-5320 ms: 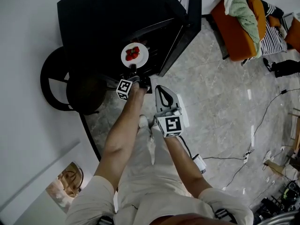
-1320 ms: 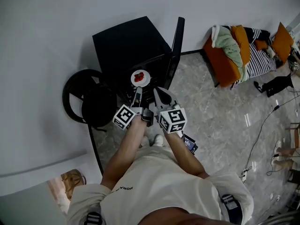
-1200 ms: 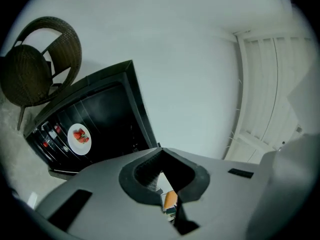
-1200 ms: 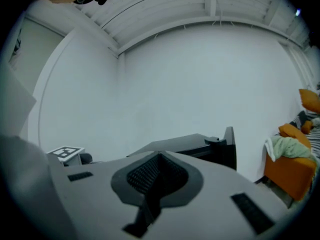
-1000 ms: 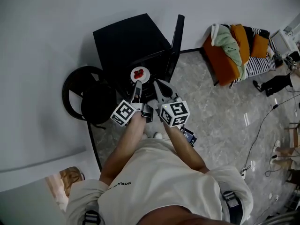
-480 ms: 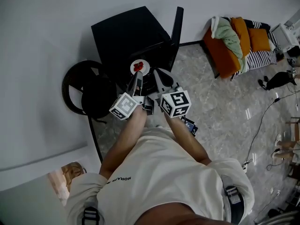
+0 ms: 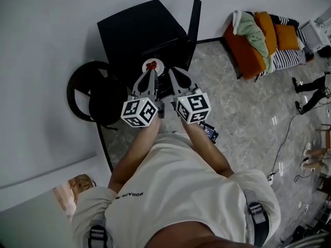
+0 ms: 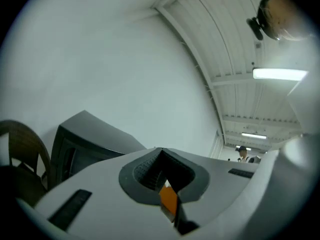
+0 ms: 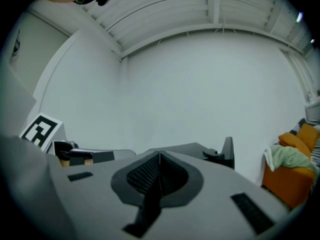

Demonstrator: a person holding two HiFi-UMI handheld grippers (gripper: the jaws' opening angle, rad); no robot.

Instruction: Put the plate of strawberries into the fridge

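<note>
Lying flat, plate of strawberries (image 7: 156, 66), in fridge (image 7: 138, 31)

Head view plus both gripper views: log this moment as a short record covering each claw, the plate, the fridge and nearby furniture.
left: left claw shut, nothing between its jaws
right: right claw shut, empty, beside the left one
plate: round white plate of red strawberries at the fridge's open front, just past the left claw's tip; contact cannot be told
fridge: small black fridge against the white wall, door swung open
nearby: black round chair left of the fridge; orange sofa at right
</note>
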